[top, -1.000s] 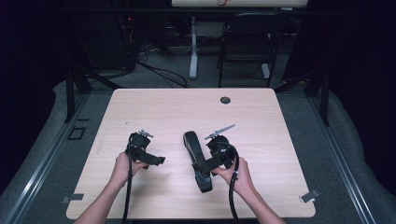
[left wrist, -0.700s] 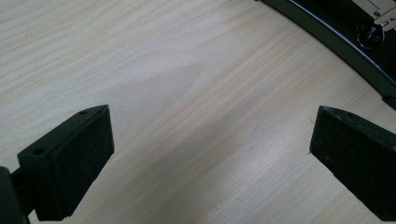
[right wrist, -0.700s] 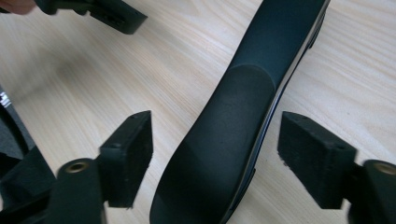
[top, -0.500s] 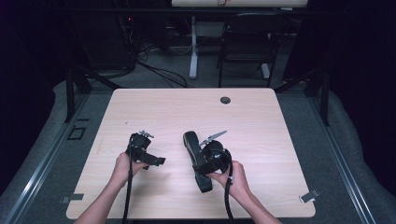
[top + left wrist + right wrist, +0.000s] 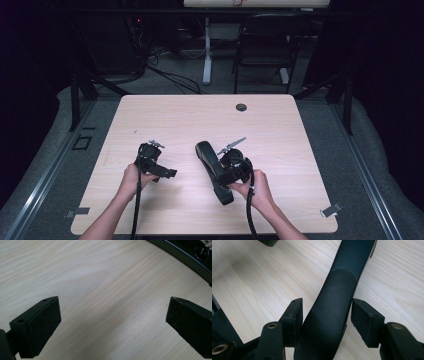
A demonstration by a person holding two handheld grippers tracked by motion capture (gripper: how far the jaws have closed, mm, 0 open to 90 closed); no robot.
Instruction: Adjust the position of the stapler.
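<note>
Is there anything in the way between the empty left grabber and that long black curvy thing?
Nothing visible. Bare wooden table lies between the open left gripper and the curved black piece. The right gripper has that piece between its jaws already.

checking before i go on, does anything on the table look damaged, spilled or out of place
Nothing stands out. The black curved object lies flat on the wooden table, with the right gripper straddling its middle. The left gripper is open over bare wood. No spills or visible damage.
</note>
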